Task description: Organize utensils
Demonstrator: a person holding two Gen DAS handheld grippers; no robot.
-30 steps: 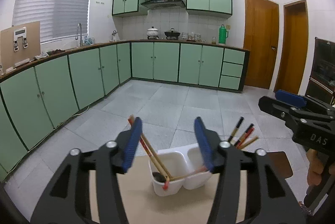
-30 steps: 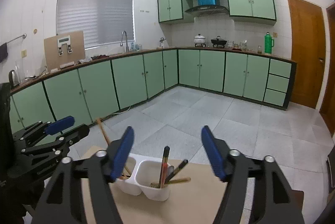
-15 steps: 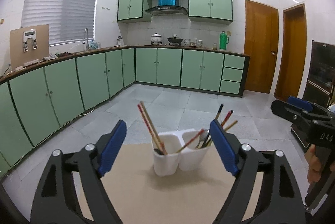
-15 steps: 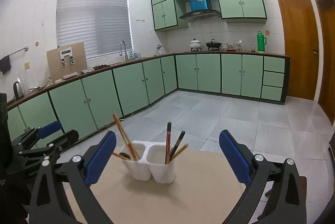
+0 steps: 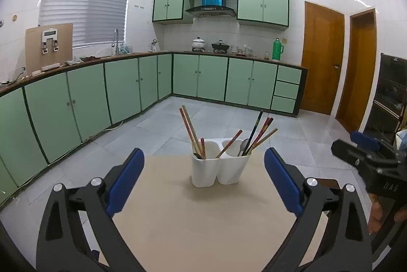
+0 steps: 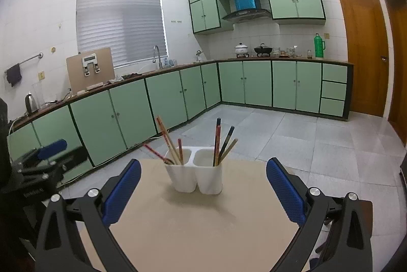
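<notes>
Blue pads of the left gripper [image 5: 203, 183] stand far apart, nothing between them but bare tabletop; its jaws have just been opening. The right gripper [image 6: 203, 185] is spread just as wide and also grips nothing.

Under and ahead of both grippers lies a tan table [image 5: 198, 221]. Ahead of the left gripper, a little way beyond its fingertips and centred between them, stands a white holder [image 5: 218, 167] with two cups joined side by side, upright on the table. From the right gripper the same holder sits ahead and slightly left of centre.

Seen from the left gripper, the left cup holds several red and tan chopsticks [image 5: 189, 129] leaning left, a shorter red one beside them, and something dark low inside. The right cup holds a spoon [image 5: 243, 145], its bowl just above the rim, with dark, red and tan chopsticks [image 5: 260, 133] fanning up to the right. One red chopstick [image 5: 230, 143] slants across the wall between the two cups.

At the right edge of the left view, the right gripper shows with a hand [image 5: 379, 216] under it.

Beyond the table are a grey tiled floor [image 5: 229, 119] and green cabinets [image 5: 211, 78] along the walls. On the far counter stand pots and a green flask [image 5: 277, 49].
</notes>
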